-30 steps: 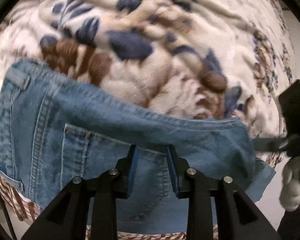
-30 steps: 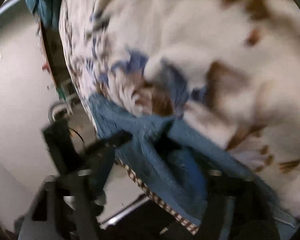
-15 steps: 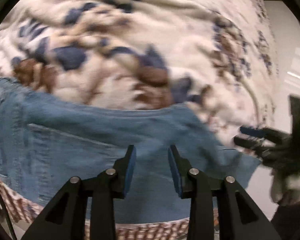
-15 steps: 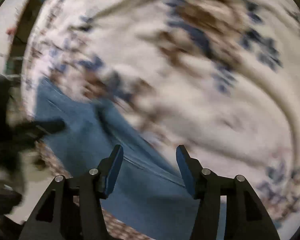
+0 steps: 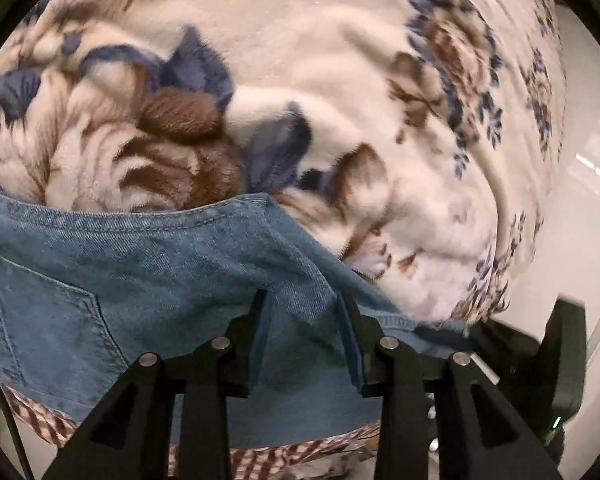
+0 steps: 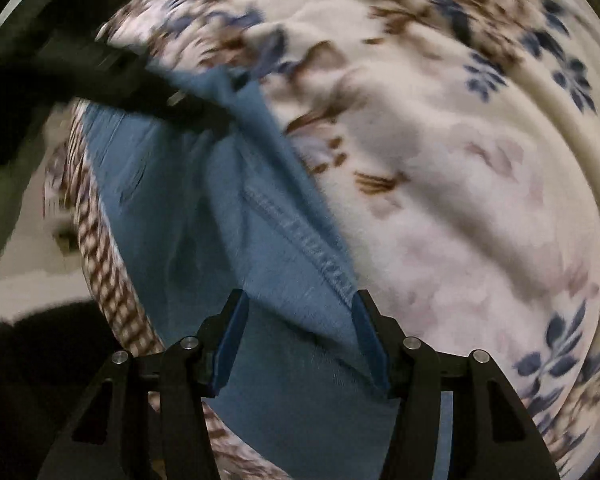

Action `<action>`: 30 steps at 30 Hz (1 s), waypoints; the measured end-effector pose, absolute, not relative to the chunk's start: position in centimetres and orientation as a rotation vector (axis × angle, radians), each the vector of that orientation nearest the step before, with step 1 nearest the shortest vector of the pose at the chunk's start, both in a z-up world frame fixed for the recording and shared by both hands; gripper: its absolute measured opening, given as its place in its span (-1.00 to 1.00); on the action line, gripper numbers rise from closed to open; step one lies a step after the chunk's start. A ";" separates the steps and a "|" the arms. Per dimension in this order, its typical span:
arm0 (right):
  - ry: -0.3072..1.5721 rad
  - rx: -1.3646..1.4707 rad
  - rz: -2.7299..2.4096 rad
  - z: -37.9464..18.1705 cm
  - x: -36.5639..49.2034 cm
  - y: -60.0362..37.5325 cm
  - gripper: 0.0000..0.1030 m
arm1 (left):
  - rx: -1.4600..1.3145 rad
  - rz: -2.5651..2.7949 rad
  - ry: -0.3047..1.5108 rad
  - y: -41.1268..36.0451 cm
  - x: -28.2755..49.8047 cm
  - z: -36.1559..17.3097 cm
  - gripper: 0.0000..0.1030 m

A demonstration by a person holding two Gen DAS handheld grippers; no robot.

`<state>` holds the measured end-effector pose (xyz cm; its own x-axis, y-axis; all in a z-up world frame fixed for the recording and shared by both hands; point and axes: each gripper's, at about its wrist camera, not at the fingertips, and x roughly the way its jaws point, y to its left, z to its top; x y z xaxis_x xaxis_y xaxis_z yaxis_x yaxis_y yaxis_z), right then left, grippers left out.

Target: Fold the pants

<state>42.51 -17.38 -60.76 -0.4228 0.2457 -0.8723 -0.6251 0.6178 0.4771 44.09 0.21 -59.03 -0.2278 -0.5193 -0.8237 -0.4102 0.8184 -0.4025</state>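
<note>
Blue jeans (image 5: 148,280) lie on floral blanket (image 5: 340,80) near its edge – left gripper (image 5: 304,336) & right gripper (image 6: 296,340) both spread wide over denim, nothing pinched

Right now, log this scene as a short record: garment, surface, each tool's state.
garment: blue denim pants, back pocket facing up
surface: floral fleece blanket, over a brown checked sheet
left tool: open, denim between the fingers, not clamped
right tool: open, straddling a stitched denim edge
blur: right wrist view is smeared
</note>
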 end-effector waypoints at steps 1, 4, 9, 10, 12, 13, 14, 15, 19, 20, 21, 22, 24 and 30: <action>1.747 -0.330 1.021 -60.5 42.3 -17.6 0.12 | -0.716 -0.105 1.853 0.3 44.1 -59.3 -0.40; 1.748 -0.290 1.003 -61.0 42.3 -18.3 -0.16 | -0.711 -0.084 1.849 0.1 44.2 -59.8 -0.40; 1.880 -0.038 0.779 -63.4 44.1 -20.5 -0.91 | -0.688 -0.032 1.808 0.4 44.6 -60.0 -0.41; 1.927 0.170 0.656 -64.1 45.3 -22.7 -0.92 | -0.685 -0.025 1.800 0.5 44.8 -60.0 -0.41; 1.981 0.494 0.463 -65.9 46.1 -26.5 -0.92 | -0.691 -0.019 1.794 0.6 45.0 -60.3 -0.41; 1.966 0.542 0.409 -66.5 46.4 -27.7 -0.99 | -0.695 -0.013 1.791 0.6 45.1 -60.5 -0.41; 1.942 0.469 0.362 -66.5 46.6 -28.2 -0.99 | -0.698 -0.008 1.789 0.8 45.1 -60.6 -0.41; 1.924 0.393 0.315 -66.6 46.7 -28.4 -0.99 | -0.702 -0.005 1.788 1.3 45.1 -60.5 -0.41; 1.862 0.360 0.384 -64.8 47.4 -28.6 -0.91 | -0.650 -0.025 1.764 0.9 44.9 -59.0 -0.40; 1.825 0.285 0.404 -63.5 47.7 -28.4 -0.86 | -0.632 -0.030 1.753 0.8 44.8 -58.4 -0.40; 1.786 0.218 0.429 -62.0 47.8 -28.1 -0.64 | -0.615 -0.039 1.736 0.8 44.6 -57.5 -0.40; 1.740 0.154 0.469 -60.2 47.9 -27.9 -0.17 | -0.590 -0.046 1.706 1.0 44.5 -56.3 -0.39; 1.681 -0.009 0.534 -58.2 47.6 -27.1 0.32 | -0.546 -0.044 1.658 1.2 44.3 -54.7 -0.26; 1.853 -0.041 0.522 -62.1 47.5 -28.9 0.27 | -0.474 -0.031 1.643 0.3 43.5 -54.5 -0.09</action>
